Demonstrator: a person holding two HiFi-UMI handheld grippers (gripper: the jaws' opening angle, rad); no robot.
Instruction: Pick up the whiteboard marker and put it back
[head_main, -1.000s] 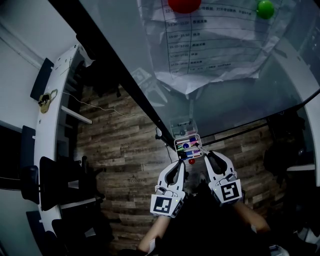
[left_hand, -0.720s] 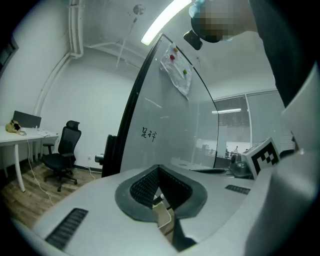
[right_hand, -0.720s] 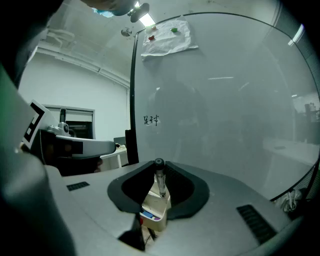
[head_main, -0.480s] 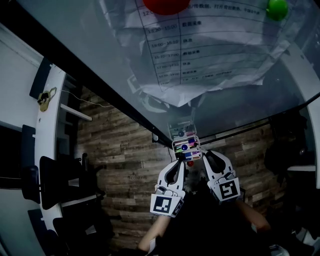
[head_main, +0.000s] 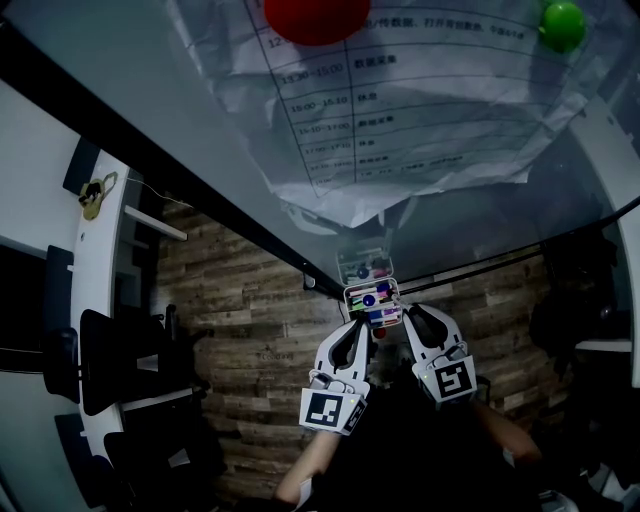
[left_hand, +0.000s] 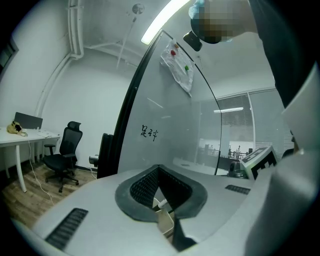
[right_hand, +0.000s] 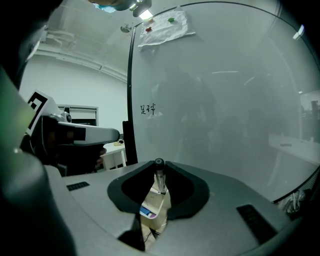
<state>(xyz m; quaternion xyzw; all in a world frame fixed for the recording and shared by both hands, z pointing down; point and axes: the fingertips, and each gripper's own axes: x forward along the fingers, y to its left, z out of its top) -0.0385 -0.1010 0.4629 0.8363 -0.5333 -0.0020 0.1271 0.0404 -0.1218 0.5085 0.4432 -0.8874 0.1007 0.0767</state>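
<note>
**While the Marker Is Clamped Above the Tray: Return Step**

Because the whiteboard marker (right_hand: 159, 182) has to go back into its holder end-first, it stands upright, cap up, clamped between the fingertips of the right gripper (right_hand: 159, 167). It is directly over the tray (right_hand: 162, 205) fixed at the lower edge of the whiteboard (head_main: 200, 130). Judged from this pose, the pick is done and the return is in hand; the marker does not appear seated yet.

The left gripper (left_hand: 159, 169) sits beside the right one, at the tray's near edge. Its fingertips are together with nothing between them. The white object seen through the gap behind its tips lies in the tray. It is probably parked there to leave the tray unobstructed.

Limits of view:
- Whether the marker's lower end touches the tray cannot be told.
- The head view is dim; the held marker cannot be separated from the coloured items in the tray.
- The sheet of paper (head_main: 420, 110) on the whiteboard is cut off at the top.
</note>
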